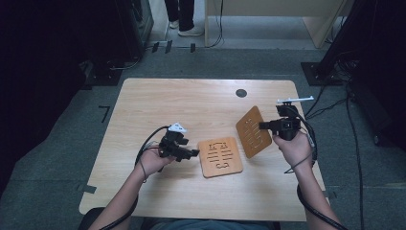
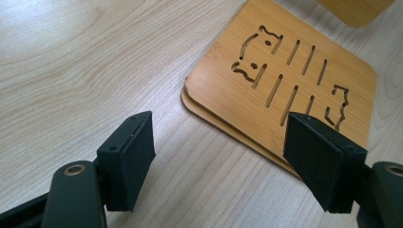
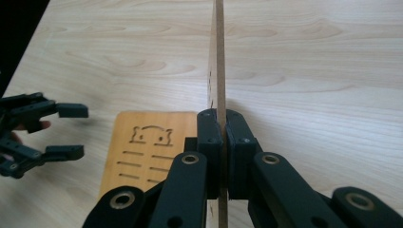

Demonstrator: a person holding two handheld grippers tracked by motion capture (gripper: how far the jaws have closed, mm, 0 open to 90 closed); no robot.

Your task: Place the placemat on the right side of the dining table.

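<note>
Fingers of the right gripper [image 3: 219,156] clamp a thin slotted bamboo board [image 1: 253,132] on edge, lifted clear of the worktop [image 1: 191,105]. Left gripper [image 2: 218,156] fingers stand wide, nearer the flat stacked bamboo boards [image 2: 285,80] just ahead.

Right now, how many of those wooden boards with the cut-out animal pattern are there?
3. One is held on edge in the right gripper: the lifted board. Two lie stacked on the table: the top board and the bottom board under it.
</note>
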